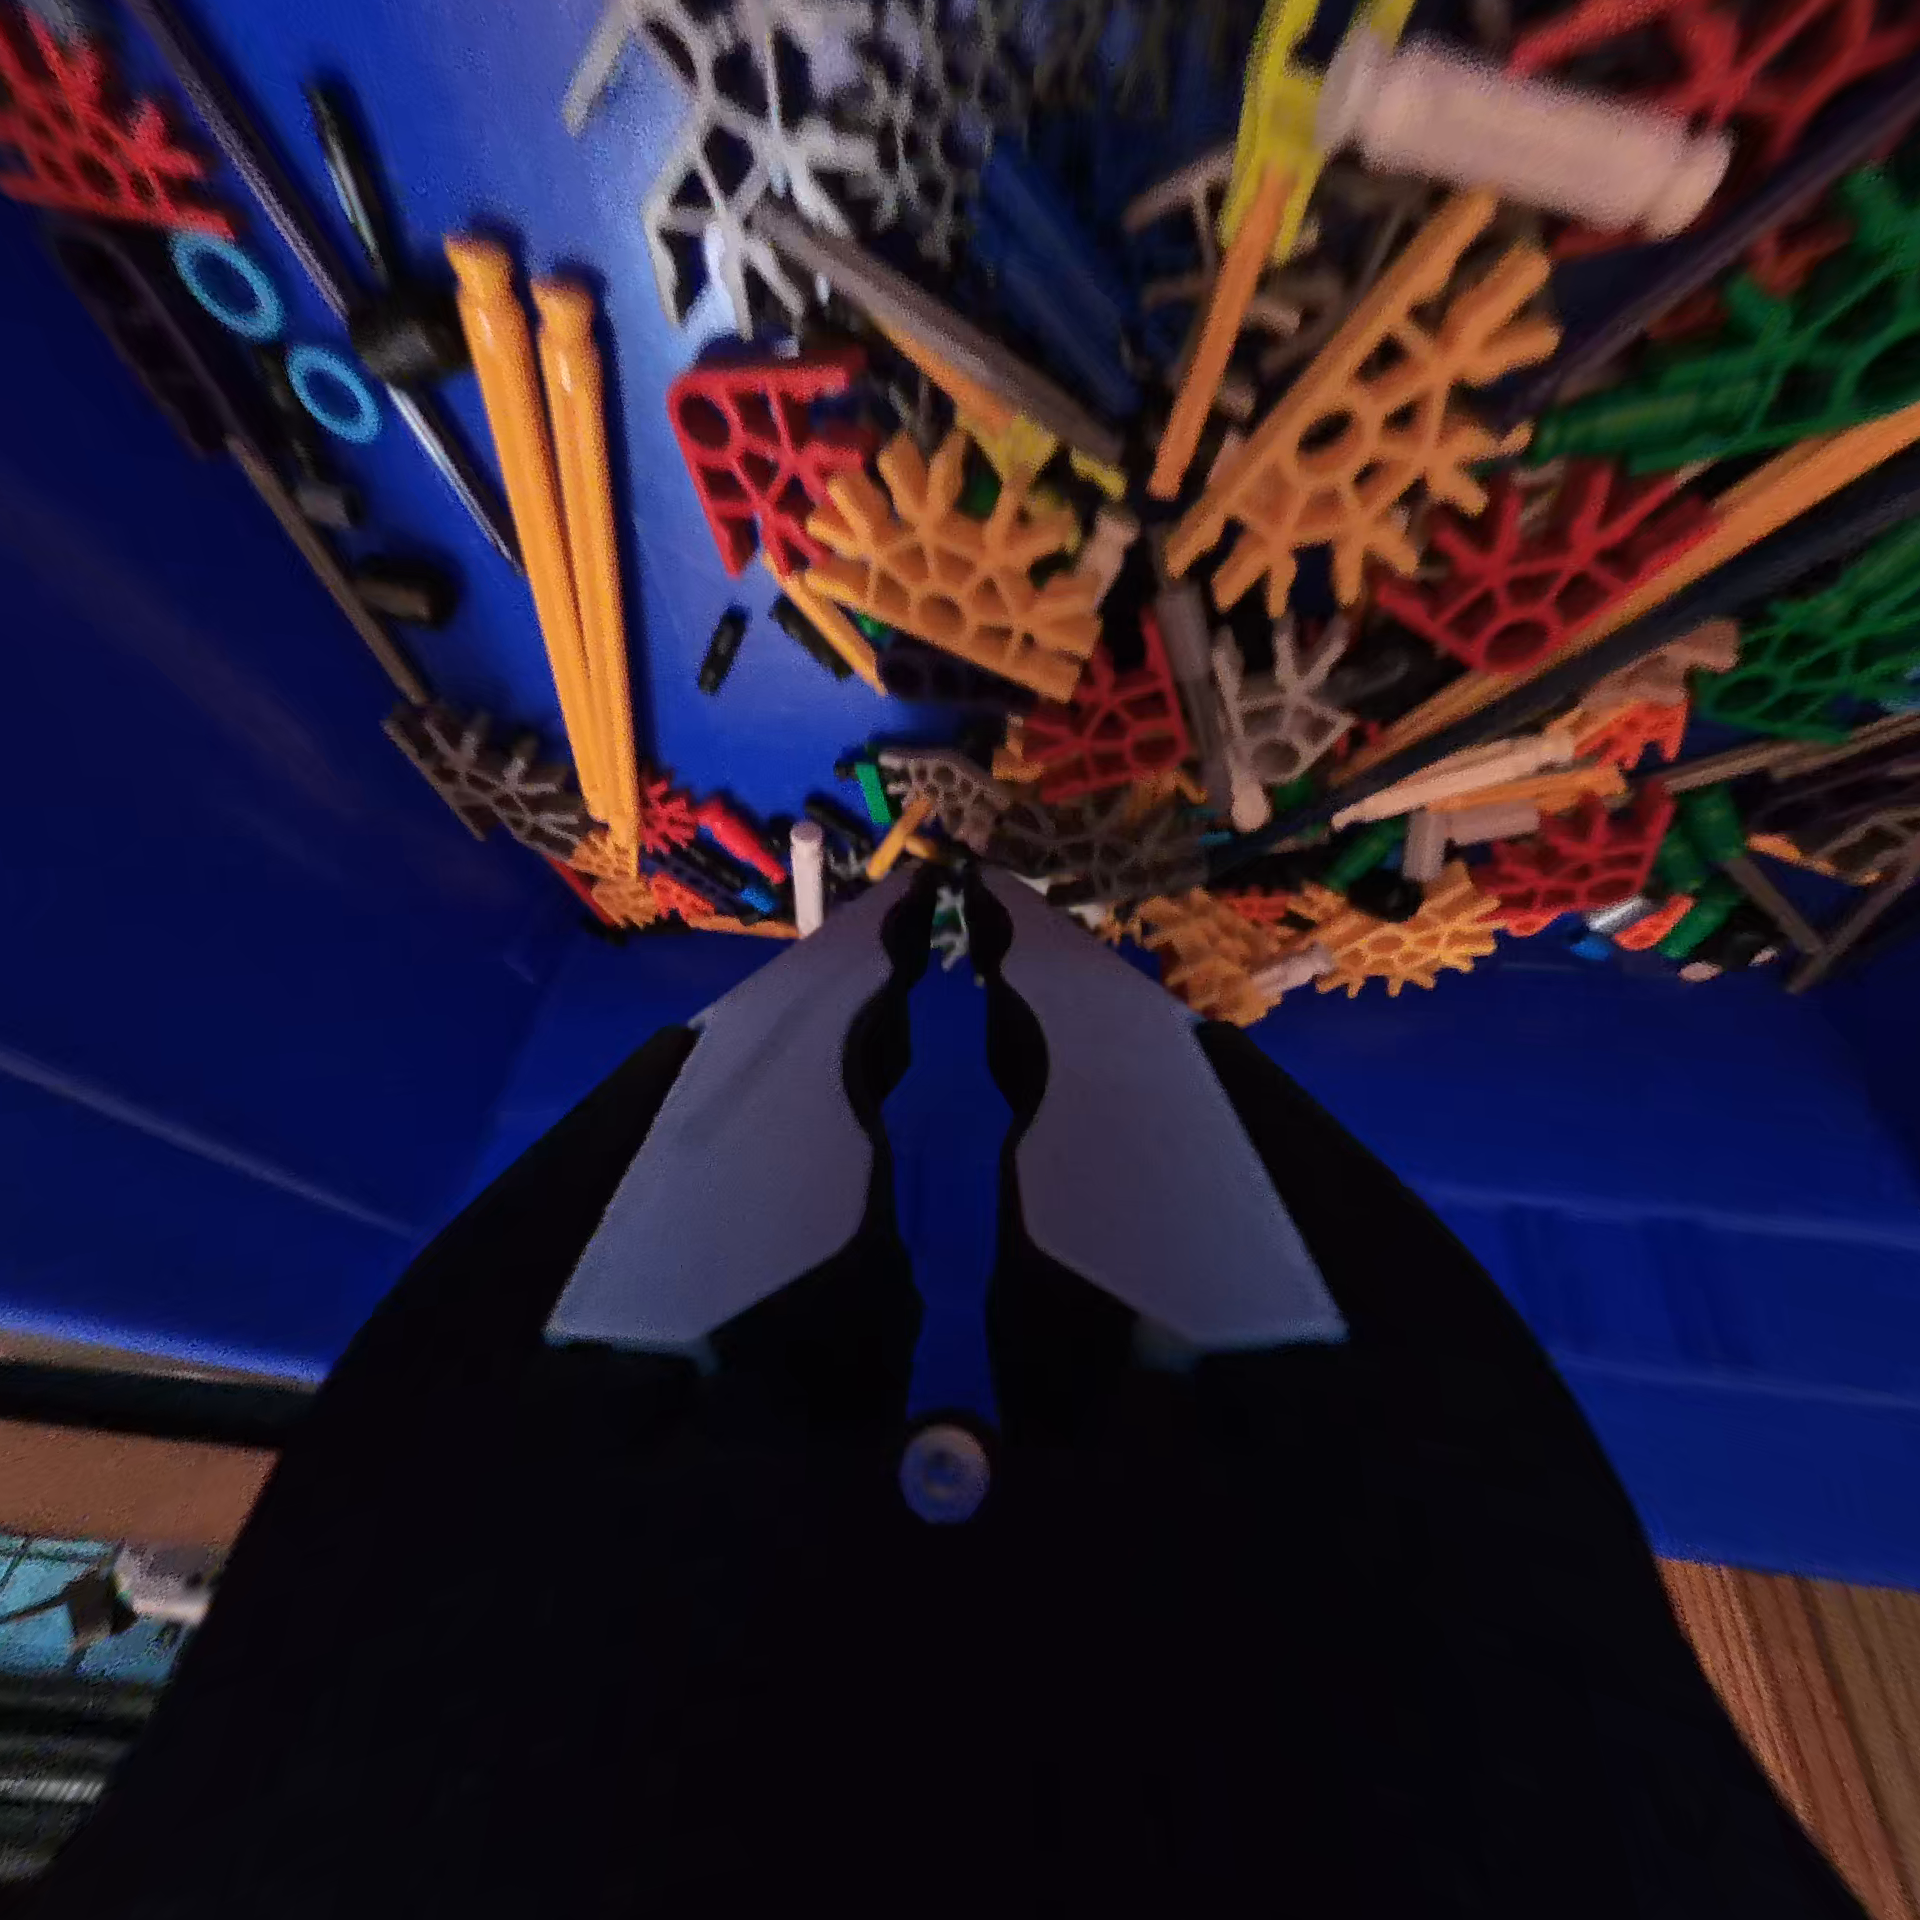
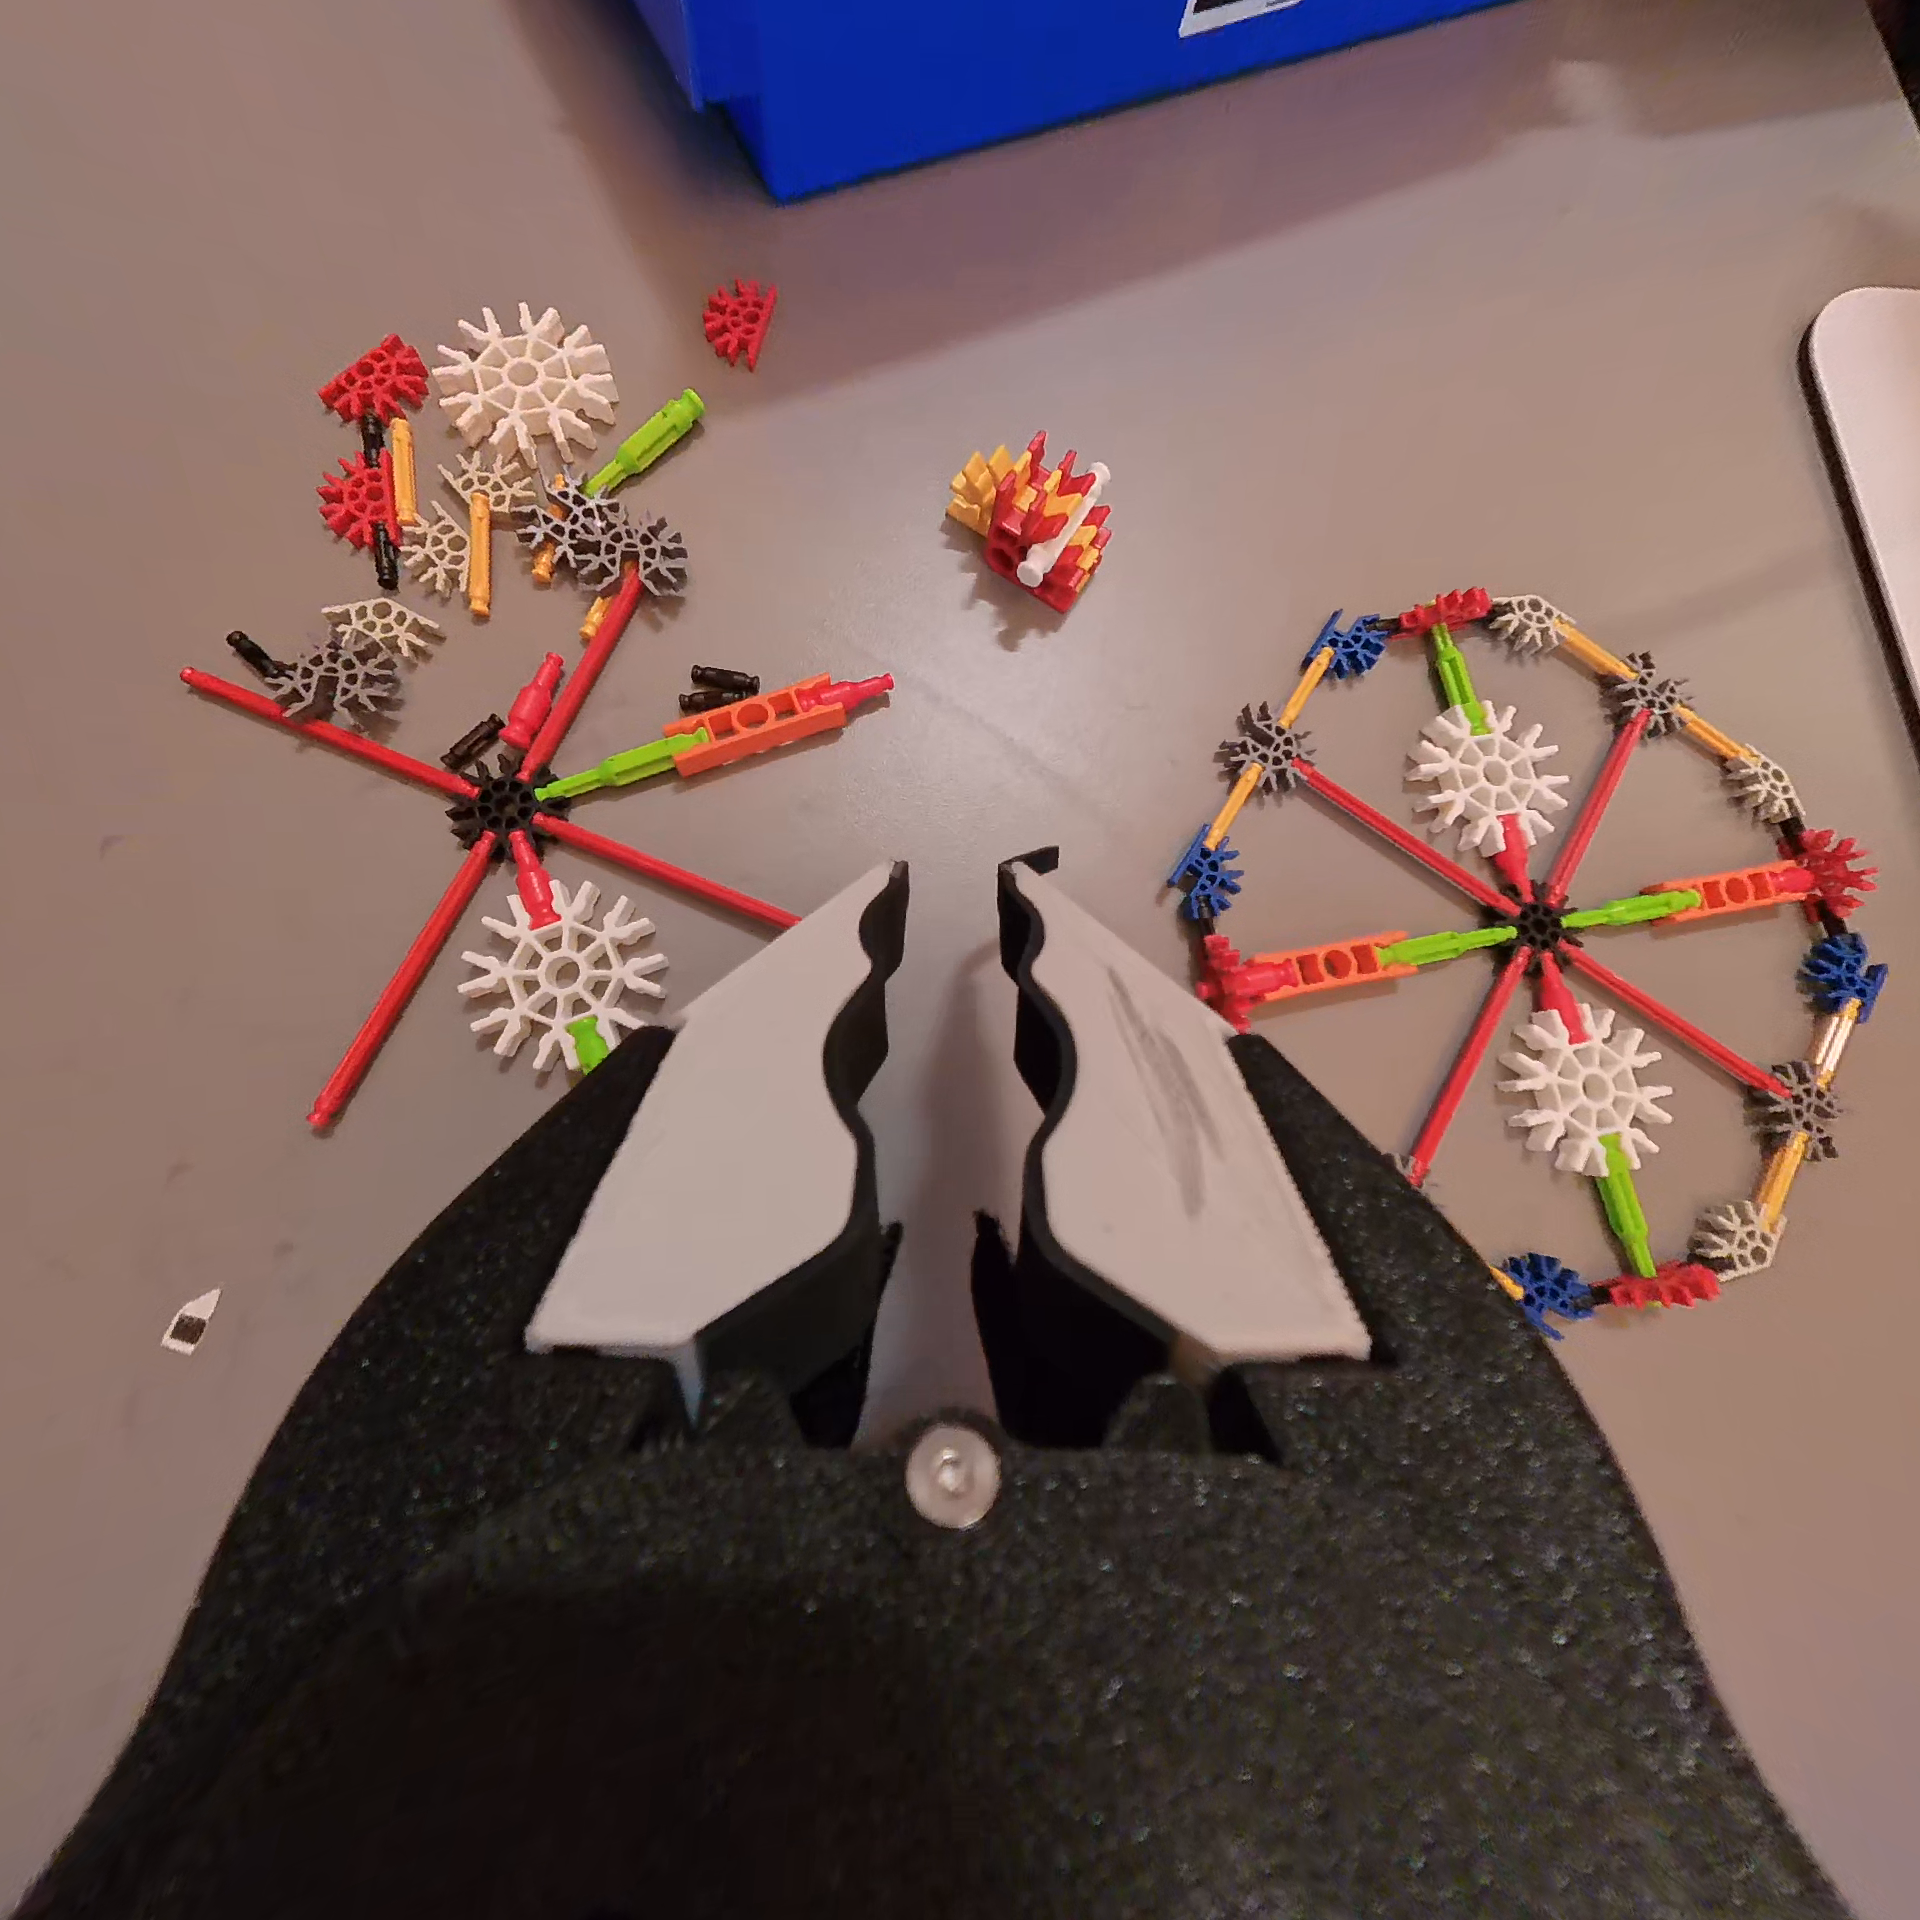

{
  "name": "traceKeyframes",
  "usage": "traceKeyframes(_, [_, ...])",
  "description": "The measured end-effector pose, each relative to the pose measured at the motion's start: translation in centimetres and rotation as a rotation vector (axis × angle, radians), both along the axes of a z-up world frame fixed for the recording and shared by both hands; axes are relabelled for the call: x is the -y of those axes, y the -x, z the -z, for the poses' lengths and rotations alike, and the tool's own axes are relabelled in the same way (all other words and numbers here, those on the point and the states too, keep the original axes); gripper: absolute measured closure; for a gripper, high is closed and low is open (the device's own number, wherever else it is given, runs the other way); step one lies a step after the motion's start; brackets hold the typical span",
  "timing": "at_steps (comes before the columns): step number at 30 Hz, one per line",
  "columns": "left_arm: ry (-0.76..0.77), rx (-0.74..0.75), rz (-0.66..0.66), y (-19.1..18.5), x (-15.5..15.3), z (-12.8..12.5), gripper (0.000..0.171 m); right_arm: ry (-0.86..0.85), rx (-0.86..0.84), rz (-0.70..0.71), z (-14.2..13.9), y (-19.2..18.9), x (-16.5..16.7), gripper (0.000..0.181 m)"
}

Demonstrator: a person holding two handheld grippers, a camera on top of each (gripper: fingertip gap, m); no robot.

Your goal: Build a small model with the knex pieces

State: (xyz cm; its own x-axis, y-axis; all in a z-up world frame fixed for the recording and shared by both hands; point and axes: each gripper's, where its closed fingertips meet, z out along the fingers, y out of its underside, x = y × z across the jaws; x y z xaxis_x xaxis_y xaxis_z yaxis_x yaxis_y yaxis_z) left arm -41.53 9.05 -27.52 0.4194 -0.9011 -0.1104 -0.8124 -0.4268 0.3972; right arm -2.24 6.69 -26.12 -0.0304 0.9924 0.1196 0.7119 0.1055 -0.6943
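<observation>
In the left wrist view, my left gripper (image 1: 948, 883) reaches into a blue bin (image 1: 260, 935). Its tips are nearly together at the edge of a heap of plastic construction connectors and rods (image 1: 1299, 540). A small grey piece shows between the tips, but blur hides whether it is gripped. Two long orange rods (image 1: 561, 540) lie left of the heap. In the right wrist view, my right gripper (image 2: 951, 873) is slightly open and empty above a grey table (image 2: 1039, 727). A finished rod-and-connector wheel (image 2: 1536, 925) lies to its right. A partial wheel with a black hub (image 2: 497, 805) lies to its left.
Loose connectors and short rods (image 2: 499, 488) lie behind the partial wheel. A red and yellow stack of connectors (image 2: 1039, 530) and a lone red connector (image 2: 740, 320) lie farther back. The blue bin (image 2: 1039, 94) stands at the far edge. A white object (image 2: 1870, 436) lies at the right. About 40 centimetres separates my left fingertips from my right. The right tips stand about 30 centimetres off the white object (image 2: 1870, 436).
</observation>
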Motion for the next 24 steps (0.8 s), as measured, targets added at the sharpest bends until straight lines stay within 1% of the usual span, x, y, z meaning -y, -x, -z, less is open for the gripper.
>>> traceKeyframes(2, [-0.011, 0.077, -0.006, -1.6, -0.5, 0.6, 0.171, -0.001, -0.001, 0.000, -0.1, 0.0, 0.0, 0.165])
traceKeyframes(4, [-0.050, 0.106, 0.012, -2.5, -1.5, 0.5, 0.166, -0.003, -0.002, 0.000, -0.1, 0.0, 0.0, 0.165])
traceKeyframes(6, [-0.130, 0.109, 0.033, -2.7, -3.1, -0.4, 0.163, -0.004, -0.004, 0.000, -0.2, 0.0, 0.0, 0.165])
traceKeyframes(8, [-0.182, 0.171, 0.002, -3.3, -3.9, -1.7, 0.155, -0.004, -0.006, 0.000, -0.3, 0.0, 0.0, 0.165])
traceKeyframes(10, [-0.211, 0.201, -0.017, -3.1, -4.3, -2.9, 0.153, -0.004, -0.007, -0.002, -0.3, 0.0, 0.1, 0.165])
traceKeyframes(12, [-0.217, 0.190, -0.031, -2.3, -4.1, -3.7, 0.150, -0.005, -0.007, -0.003, -0.3, 0.0, 0.1, 0.164])
traceKeyframes(15, [-0.150, 0.128, -0.065, -0.5, -2.5, -3.8, 0.150, -0.004, -0.005, -0.003, -0.3, 0.0, 0.1, 0.164])
traceKeyframes(19, [0.004, 0.021, -0.074, 1.2, 0.6, -2.1, 0.149, -0.004, -0.001, -0.007, -0.2, 0.0, 0.2, 0.164])
traceKeyframes(21, [0.050, -0.053, -0.055, 2.1, 1.4, -1.2, 0.151, -0.003, 0.000, -0.008, -0.1, 0.0, 0.2, 0.164])
traceKeyframes(23, [0.072, -0.046, -0.034, 1.7, 1.4, -0.1, 0.156, -0.002, 0.000, -0.008, -0.1, 0.0, 0.2, 0.164])
traceKeyframes(24, [0.069, -0.029, -0.021, 1.1, 1.2, 0.3, 0.162, -0.003, 0.001, -0.009, -0.1, 0.0, 0.2, 0.164])
